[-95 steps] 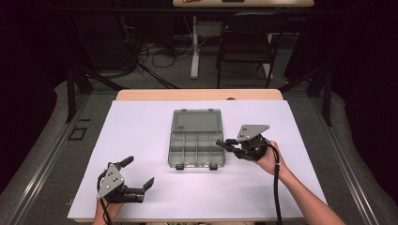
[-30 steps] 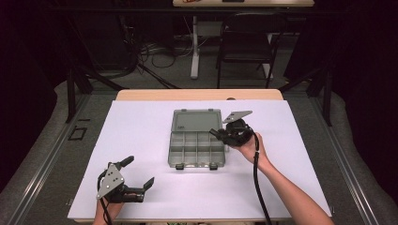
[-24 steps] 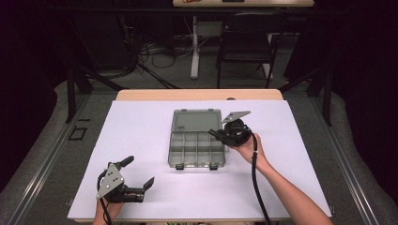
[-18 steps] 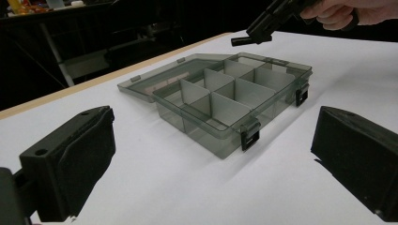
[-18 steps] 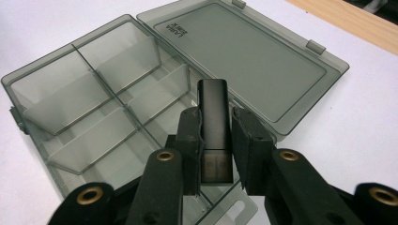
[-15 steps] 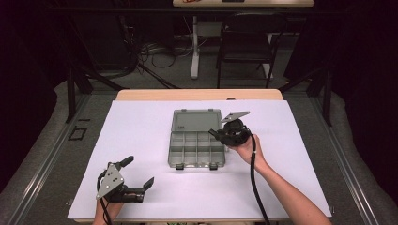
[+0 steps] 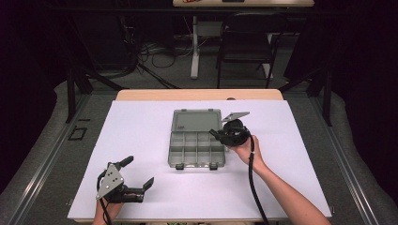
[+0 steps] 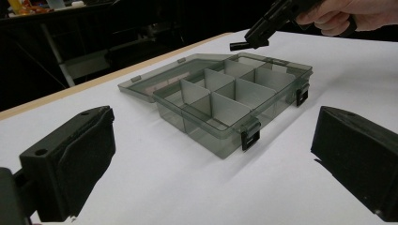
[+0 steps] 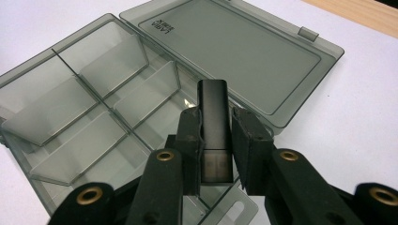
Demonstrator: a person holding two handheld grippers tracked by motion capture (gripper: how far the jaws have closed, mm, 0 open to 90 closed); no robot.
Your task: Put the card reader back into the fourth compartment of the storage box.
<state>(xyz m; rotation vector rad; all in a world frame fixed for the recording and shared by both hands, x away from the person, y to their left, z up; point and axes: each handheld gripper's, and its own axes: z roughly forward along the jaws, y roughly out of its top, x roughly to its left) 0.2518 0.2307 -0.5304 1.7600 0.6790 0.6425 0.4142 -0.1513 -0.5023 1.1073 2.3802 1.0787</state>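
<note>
White worktop (image 7: 141,140), seen from the person's side, near to far. Nearest, at the front left corner, the left gripper (image 7: 138,177) rests low on the sheet with its jaws spread wide and nothing between them; in the left gripper view its two black pads (image 8: 70,164) frame the box from well apart. Beyond it, at mid-worktop, lies the box (image 7: 196,149), a clear grey compartment case with its lid (image 7: 197,120) folded flat on the far side and its two black latches (image 8: 250,136) on the near wall. Compartments appear empty.

At the box's right edge the right gripper (image 7: 217,135) hovers, jaws clamped on a stick (image 9: 214,126), a small black oblong with a translucent end, probably a flash drive. In the right gripper view the stick's long axis runs straight out along the jaws, its free end pointing toward the lid hinge, and it hangs above the compartments nearest that gripper without touching a divider (image 9: 145,96).

Judged relation for the coming move: the target compartment lies directly below and slightly ahead of the stick, so a short descent, nose tilted down, should place it. The right hand (image 7: 244,147) is much the nearer.
</note>
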